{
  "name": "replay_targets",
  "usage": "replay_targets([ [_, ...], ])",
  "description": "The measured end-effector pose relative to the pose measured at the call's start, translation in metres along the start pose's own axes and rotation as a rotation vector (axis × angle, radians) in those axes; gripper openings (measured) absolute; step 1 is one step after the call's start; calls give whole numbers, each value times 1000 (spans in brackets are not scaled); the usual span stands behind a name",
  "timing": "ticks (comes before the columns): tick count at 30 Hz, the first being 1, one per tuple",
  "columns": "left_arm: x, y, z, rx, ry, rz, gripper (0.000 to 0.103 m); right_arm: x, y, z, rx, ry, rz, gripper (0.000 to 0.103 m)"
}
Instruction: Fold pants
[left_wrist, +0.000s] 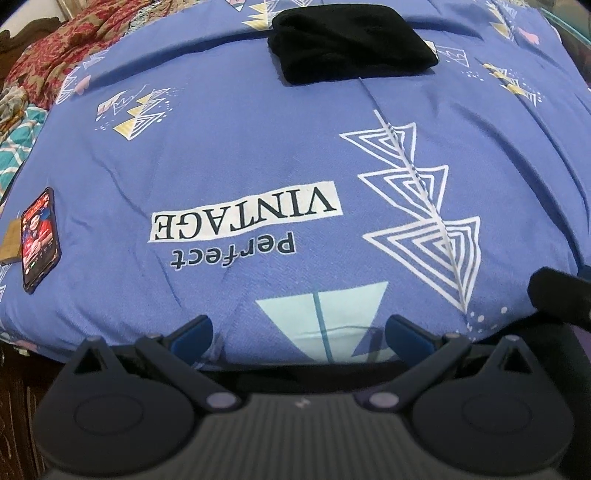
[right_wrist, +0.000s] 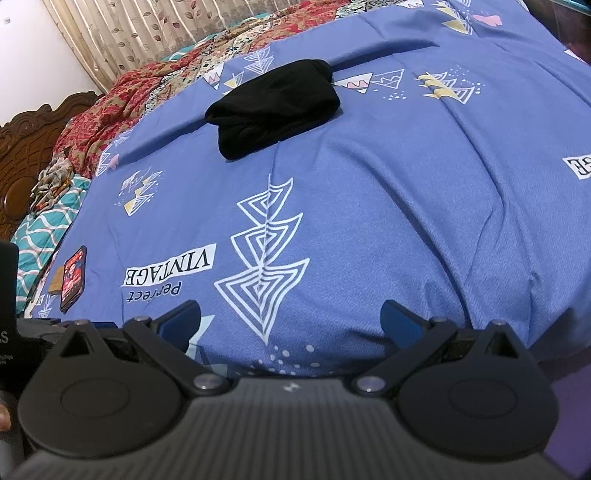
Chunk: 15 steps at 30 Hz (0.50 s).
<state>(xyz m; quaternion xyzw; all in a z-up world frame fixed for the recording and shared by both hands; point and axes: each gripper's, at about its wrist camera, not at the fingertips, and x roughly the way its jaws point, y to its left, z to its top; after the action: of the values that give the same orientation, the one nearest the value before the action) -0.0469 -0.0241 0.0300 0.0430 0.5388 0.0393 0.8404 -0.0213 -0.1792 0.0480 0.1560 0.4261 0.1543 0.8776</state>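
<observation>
Left gripper (left_wrist: 299, 330) at lower centre of frame, jaws spread wide, empty. Right gripper (right_wrist: 290, 321) likewise low in frame, jaws wide apart, holding nothing.

Black pants (left_wrist: 351, 44) on blue bedsheet (left_wrist: 221, 155) printed with white triangles.

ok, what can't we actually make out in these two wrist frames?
- Black pants: a dark bundle in both views; the fabric shows no fold lines, and the left wrist view cuts off their far edge.
- Phone: screen content too small to read in either view.
- Left tool and right tool: both open and empty; the bed's near edge is hidden behind their bodies.
</observation>
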Motion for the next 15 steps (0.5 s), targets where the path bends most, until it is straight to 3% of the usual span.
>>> replay_targets([
  [15,-7,0,2,31,-58,95,103,-1,1,4,-24,-10,-4,103],
])
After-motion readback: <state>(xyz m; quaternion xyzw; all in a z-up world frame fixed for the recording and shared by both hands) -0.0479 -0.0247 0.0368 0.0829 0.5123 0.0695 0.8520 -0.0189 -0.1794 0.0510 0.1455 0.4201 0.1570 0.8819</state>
